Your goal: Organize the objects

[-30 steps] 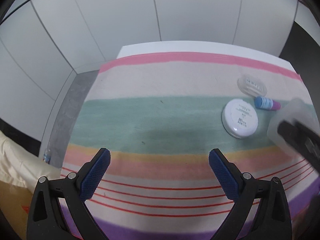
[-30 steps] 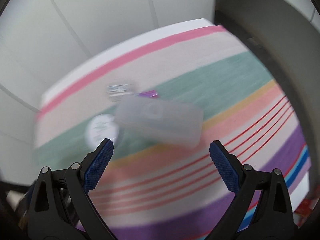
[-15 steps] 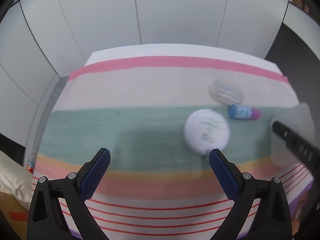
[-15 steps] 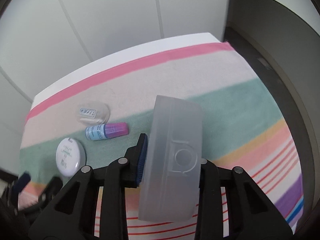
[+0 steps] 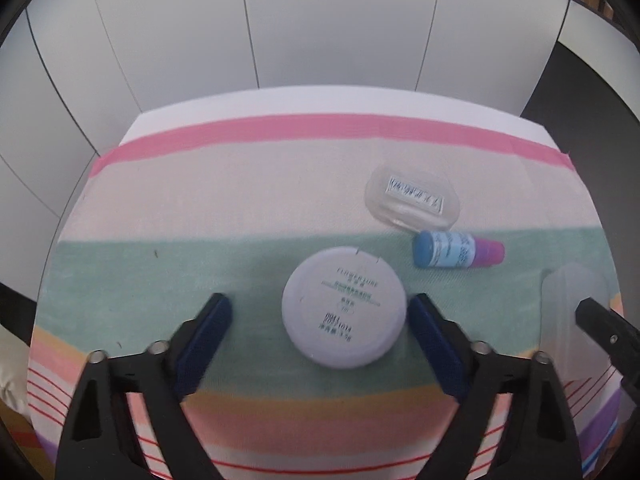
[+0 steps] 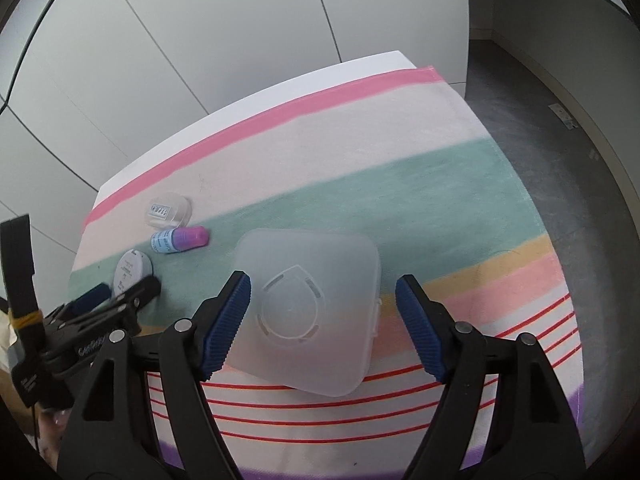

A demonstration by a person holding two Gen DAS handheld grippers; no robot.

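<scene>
Striped cloth (image 5: 224,216) covered table, with white compact (image 5: 344,314) on green band between left gripper (image 5: 318,334) fingers, jaws closing, right pad about touching its rim, left pad clear. Frosted box (image 6: 310,314) lay flat on cloth between right gripper (image 6: 322,322) fingers, jaws opening, pads off it. Blue-purple bottle (image 5: 458,249) lay on its side just beyond compact, clear case (image 5: 412,199) just behind bottle.
</scene>
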